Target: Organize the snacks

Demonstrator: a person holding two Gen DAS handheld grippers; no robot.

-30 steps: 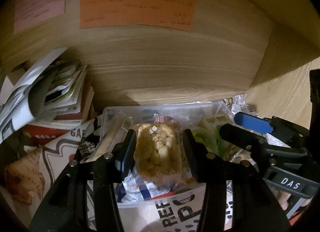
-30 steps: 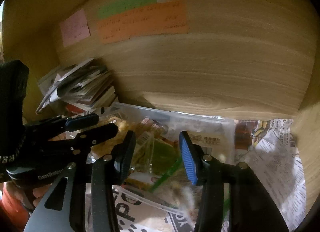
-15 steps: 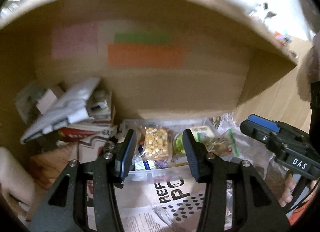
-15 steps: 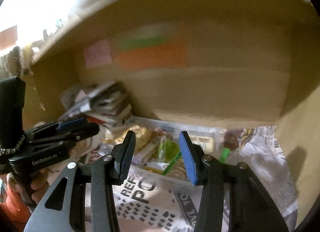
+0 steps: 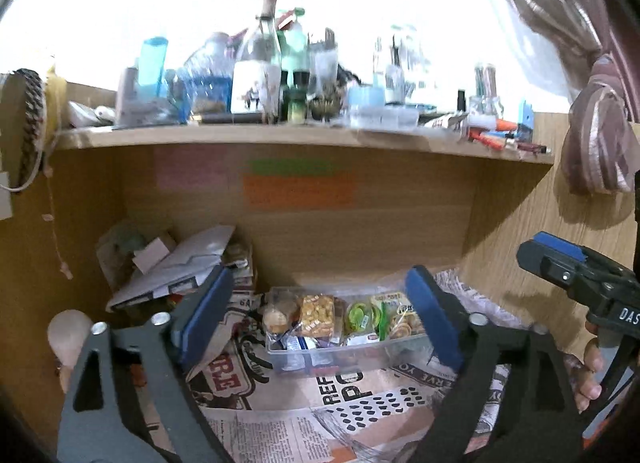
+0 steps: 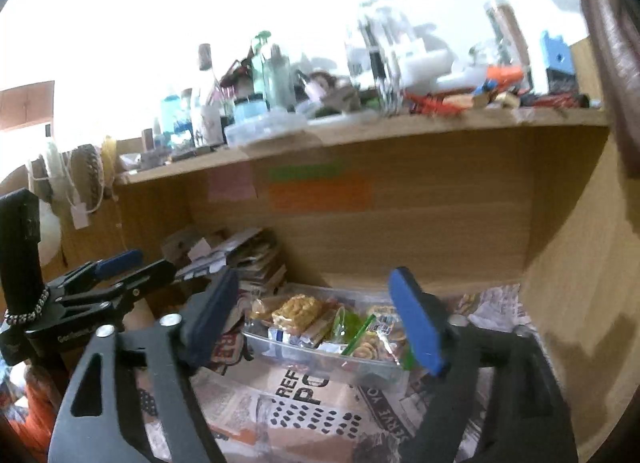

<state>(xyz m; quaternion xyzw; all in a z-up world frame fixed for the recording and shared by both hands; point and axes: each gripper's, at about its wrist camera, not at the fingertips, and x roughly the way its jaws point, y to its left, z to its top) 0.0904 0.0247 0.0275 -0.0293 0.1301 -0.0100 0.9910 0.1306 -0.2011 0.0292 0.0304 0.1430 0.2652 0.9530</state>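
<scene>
A clear plastic box sits on newspaper inside a wooden shelf niche. It holds several snack packets, among them a yellow puffed-snack bar and a green packet. My left gripper is open and empty, well back from the box. My right gripper is open and empty, also back from the box. The right gripper shows at the right edge of the left wrist view. The left gripper shows at the left of the right wrist view.
Newspaper lines the niche floor. A pile of papers and booklets fills the niche's left corner. Coloured sticky notes hang on the back wall. The shelf top carries several bottles and jars. A curtain hangs at the right.
Both grippers have pulled back out of the niche, away from the box. The left gripper's fingers have opened wide; the yellow snack bar that was between them now lies in the box.
</scene>
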